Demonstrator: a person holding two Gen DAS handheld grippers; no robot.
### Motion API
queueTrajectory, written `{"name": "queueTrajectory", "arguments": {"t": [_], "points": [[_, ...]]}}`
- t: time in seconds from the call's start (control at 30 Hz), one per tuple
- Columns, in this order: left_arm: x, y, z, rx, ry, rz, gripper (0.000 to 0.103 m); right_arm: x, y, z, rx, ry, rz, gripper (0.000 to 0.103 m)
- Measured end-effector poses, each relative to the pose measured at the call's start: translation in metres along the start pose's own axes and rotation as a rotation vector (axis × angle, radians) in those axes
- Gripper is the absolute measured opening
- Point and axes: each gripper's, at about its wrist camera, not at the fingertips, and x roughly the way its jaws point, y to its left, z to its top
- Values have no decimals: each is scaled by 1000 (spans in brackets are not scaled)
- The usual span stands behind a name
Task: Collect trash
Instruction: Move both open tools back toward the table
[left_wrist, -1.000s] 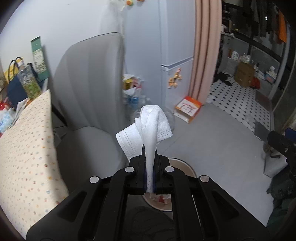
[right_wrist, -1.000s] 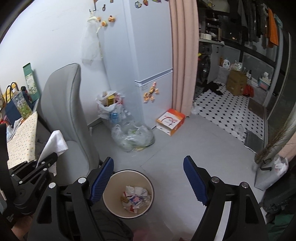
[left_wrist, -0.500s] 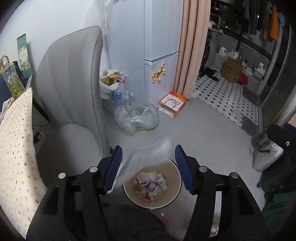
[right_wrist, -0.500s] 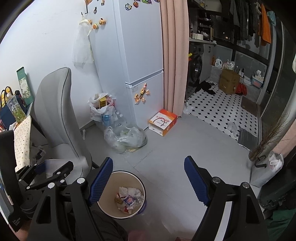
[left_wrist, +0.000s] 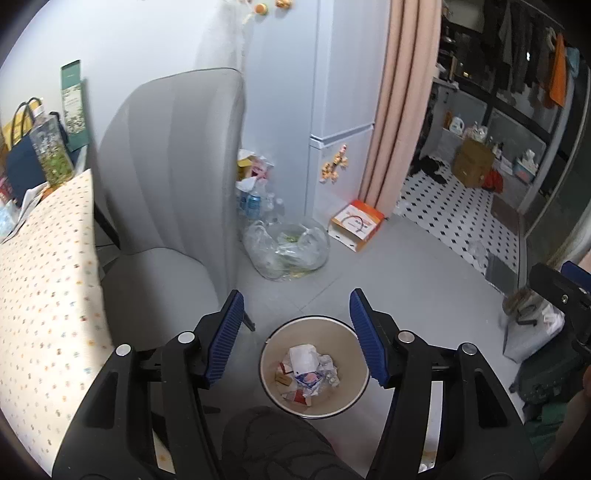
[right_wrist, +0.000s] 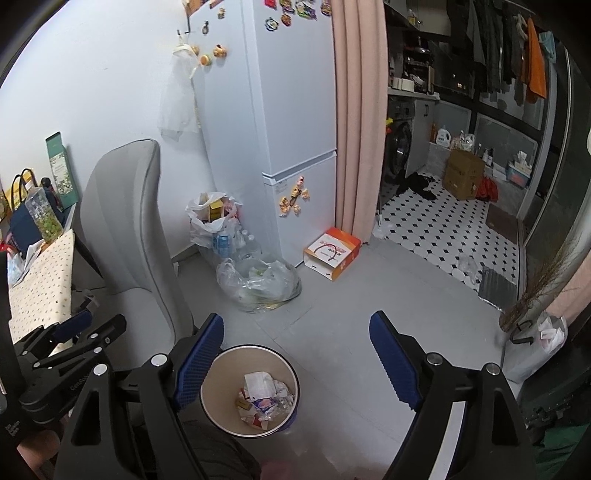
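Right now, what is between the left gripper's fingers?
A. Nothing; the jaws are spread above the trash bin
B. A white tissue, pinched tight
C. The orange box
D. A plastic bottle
A. In the left wrist view the left gripper stands with jaws wide apart and nothing between them, and the round trash bin shows through the gap below, with crumpled paper and wrappers inside.

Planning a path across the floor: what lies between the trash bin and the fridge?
A clear plastic bag of trash sits on the floor between the trash bin and the fridge, clearest in the right wrist view.
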Motion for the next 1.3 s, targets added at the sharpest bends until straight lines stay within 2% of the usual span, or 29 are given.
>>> {"name": "queueTrajectory", "arguments": {"t": [0.07,0.2,0.27,0.37,0.6,0.83,1.3], "points": [[-11,9,0,-15,-22,10,70,-5,6,1,-12,-10,4,84],[-37,28,-1,-32,-69,43,78,-16,22,3,-33,-29,22,89],[-49,37,-1,-38,-90,60,93,-22,30,3,-41,-34,37,92],[-67,52,-5,-48,-118,89,95,-34,46,0,-67,-48,61,95],[-104,82,-17,-90,-158,135,97,-58,74,-6,-105,-58,116,95],[-140,109,-30,-133,-198,192,97,-91,96,-12,-134,-103,159,95],[-218,169,-73,-242,-272,318,97,-151,154,-35,-240,-170,261,95]]}}
